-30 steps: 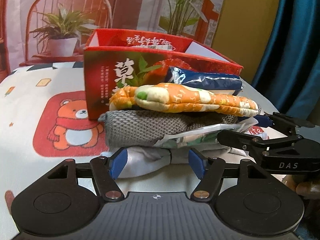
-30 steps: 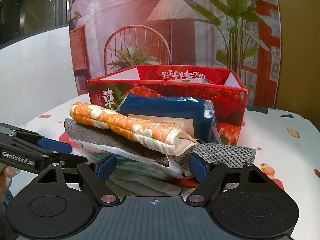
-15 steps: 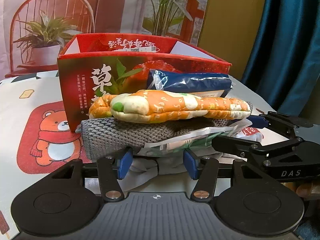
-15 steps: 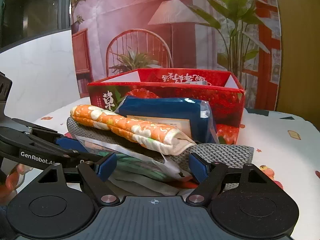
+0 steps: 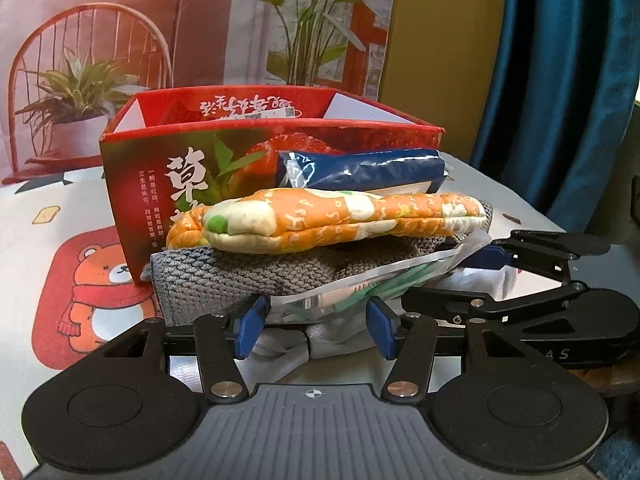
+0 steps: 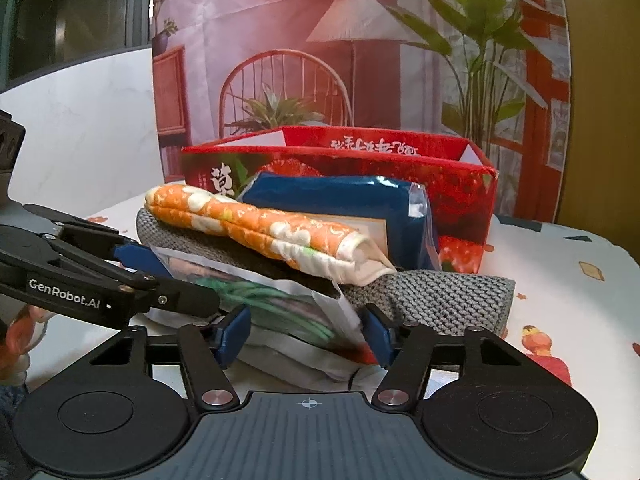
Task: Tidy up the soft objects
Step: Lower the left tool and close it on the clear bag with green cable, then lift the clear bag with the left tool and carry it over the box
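Soft objects sat stacked mid-frame before a red box (image 5: 256, 148): an orange quilted mitt (image 5: 332, 218) on a grey knit cloth (image 5: 256, 272), with a clear packet (image 5: 360, 288) and white fabric (image 5: 328, 340) beneath. The left gripper (image 5: 316, 326) clenched the white fabric; the right gripper (image 6: 306, 334), jaws just closing, grasped the stack's lower layers.

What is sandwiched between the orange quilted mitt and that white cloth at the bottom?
In both wrist views, a grey knitted cloth lies directly under the mitt, then a clear plastic packet, then the white cloth.
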The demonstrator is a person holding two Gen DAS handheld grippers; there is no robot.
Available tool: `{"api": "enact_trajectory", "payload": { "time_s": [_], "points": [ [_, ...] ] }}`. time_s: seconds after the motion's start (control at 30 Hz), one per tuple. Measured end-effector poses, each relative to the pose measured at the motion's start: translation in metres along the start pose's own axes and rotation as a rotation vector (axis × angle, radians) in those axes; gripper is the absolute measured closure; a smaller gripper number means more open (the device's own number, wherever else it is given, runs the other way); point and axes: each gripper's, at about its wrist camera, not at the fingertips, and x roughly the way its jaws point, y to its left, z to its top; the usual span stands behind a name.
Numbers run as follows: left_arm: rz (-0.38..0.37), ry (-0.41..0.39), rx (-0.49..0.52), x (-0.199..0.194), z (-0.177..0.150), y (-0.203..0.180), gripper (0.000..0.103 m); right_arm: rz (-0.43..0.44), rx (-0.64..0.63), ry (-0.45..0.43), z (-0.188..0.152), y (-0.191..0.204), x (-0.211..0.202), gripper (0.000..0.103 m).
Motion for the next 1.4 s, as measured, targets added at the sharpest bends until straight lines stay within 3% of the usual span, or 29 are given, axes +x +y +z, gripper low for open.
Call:
{"api": "enact_trajectory", "payload": {
  "time_s": [0.17,0.33,0.53,0.73,1.07,1.4],
  "points": [
    [-0.007,-0.016,-0.019,0.004,-0.003,0.001,0.049,-0.012,-0.022,-0.014,-0.002,0.004,0.005,0.05],
    [-0.012,-0.037,-0.017,-0.001,-0.002,-0.004,0.055,-0.026,-0.023,-0.015,-0.002,0.005,0.003,0.063],
    [-0.023,-0.054,-0.045,-0.011,0.0,-0.005,0.055,-0.018,0.013,-0.021,0.004,0.003,-0.004,0.068],
    [-0.029,-0.074,-0.061,-0.026,0.001,-0.009,0.055,-0.005,0.03,-0.041,0.008,0.007,-0.017,0.069],
    [-0.035,-0.042,-0.09,-0.038,-0.006,-0.011,0.055,0.01,0.036,-0.012,0.009,0.018,-0.029,0.069],
    [-0.048,-0.105,-0.092,-0.063,0.003,-0.017,0.055,0.0,0.037,-0.053,0.022,0.025,-0.053,0.069]
  ]
}}
